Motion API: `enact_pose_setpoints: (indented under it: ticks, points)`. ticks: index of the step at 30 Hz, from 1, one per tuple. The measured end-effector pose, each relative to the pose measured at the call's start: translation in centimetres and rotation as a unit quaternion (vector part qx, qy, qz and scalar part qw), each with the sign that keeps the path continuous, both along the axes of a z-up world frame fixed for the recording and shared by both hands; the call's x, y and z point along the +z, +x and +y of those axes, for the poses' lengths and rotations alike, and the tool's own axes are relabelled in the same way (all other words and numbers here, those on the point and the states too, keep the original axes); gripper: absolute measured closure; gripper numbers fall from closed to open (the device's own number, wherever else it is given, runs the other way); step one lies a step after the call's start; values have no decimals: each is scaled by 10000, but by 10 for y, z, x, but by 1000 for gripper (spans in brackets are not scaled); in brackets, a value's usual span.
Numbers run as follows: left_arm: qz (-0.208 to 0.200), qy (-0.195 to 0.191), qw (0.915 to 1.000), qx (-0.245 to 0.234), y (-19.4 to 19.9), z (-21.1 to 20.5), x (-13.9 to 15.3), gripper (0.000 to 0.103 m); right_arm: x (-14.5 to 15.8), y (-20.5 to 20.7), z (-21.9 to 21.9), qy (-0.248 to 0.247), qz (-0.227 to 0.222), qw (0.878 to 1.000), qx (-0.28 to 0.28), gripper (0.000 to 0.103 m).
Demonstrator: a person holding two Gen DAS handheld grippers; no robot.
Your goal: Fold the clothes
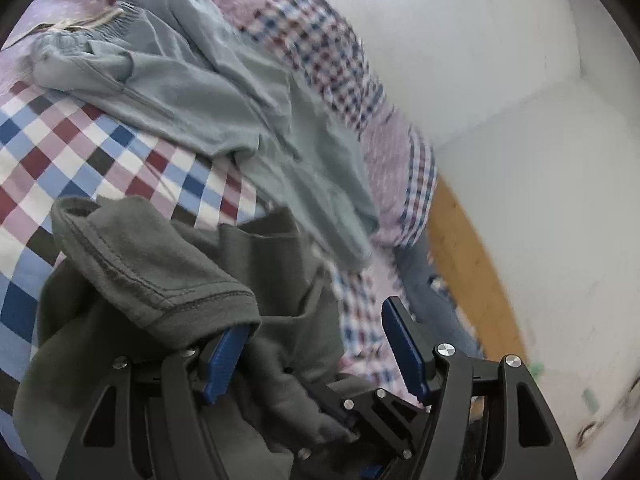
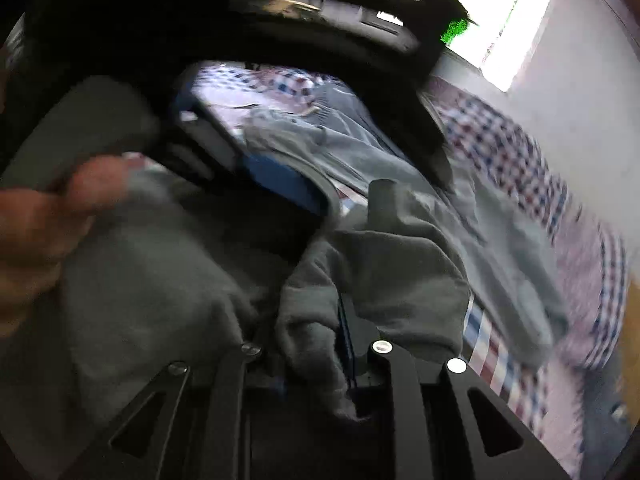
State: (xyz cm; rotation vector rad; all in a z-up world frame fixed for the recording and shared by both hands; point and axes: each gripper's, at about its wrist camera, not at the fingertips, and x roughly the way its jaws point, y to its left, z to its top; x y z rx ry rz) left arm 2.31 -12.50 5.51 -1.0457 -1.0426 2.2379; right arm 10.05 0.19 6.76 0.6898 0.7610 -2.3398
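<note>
A dark grey garment lies crumpled on the checked bed sheet, and its hemmed edge is draped over the left finger of my left gripper. That gripper is open, its blue pads wide apart. In the right wrist view my right gripper is shut on a bunched fold of the same dark grey garment. A person's hand holds more of that cloth at the left. Beyond it a light grey-blue garment with a drawstring waistband is spread over the sheet.
The bed's edge runs along the right, with a white wall behind it and a strip of wooden floor below. Blue denim cloth hangs at the bed's edge. A bright window is at the far right.
</note>
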Motion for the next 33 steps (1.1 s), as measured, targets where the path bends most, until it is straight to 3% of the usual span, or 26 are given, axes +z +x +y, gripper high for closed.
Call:
enact_pose_setpoints:
  ticks: [2, 6, 8, 10, 12, 14, 18, 20, 23, 26, 28, 29, 33]
  points:
    - [-183, -266, 9994, -147, -4, 7, -6, 32, -4, 9, -5, 155, 158, 9996, 155, 82]
    - [-305, -363, 9987, -168, -7, 11, -15, 32, -8, 24, -12, 294, 332, 9980, 452, 80]
    - [-352, -393, 9985, -135, -8, 12, -18, 37, -9, 25, -12, 279, 266, 9980, 500, 76]
    - [-485, -621, 9969, -32, -9, 13, -22, 73, -9, 22, -7, 151, 78, 9984, 548, 68]
    - [-600, -794, 9950, 47, -12, 13, -28, 83, -4, 16, 4, -175, -262, 9977, 601, 58]
    - [-561, -710, 9958, 147, -11, 9, -30, 88, 6, 9, 18, -616, -654, 9936, 689, 53]
    - [-387, -619, 9960, 519, -5, -3, -24, 93, 29, -9, 58, -1567, -1288, 9764, 742, 47]
    - [-315, -545, 9949, 790, -1, -13, -21, 94, 40, -22, 91, -2177, -1412, 9648, 427, 44]
    - [-323, -408, 9923, 1127, 2, -29, -21, 94, 49, -43, 138, -3054, -1591, 9387, -147, 33]
    - [-414, -314, 9897, 1334, 2, -38, -25, 95, 42, -66, 183, -3803, -1940, 9005, -826, 32]
    - [-479, -248, 9879, 1457, 2, -43, -28, 95, 32, -81, 192, -4023, -2292, 8799, -1063, 31]
    - [-500, -216, 9876, 1472, 1, -44, -29, 95, 29, -84, 190, -4025, -2374, 8773, -1094, 31]
    - [-610, -165, 9869, 1483, -1, -45, -33, 95, 21, -86, 169, -3806, -2411, 8864, -1063, 32]
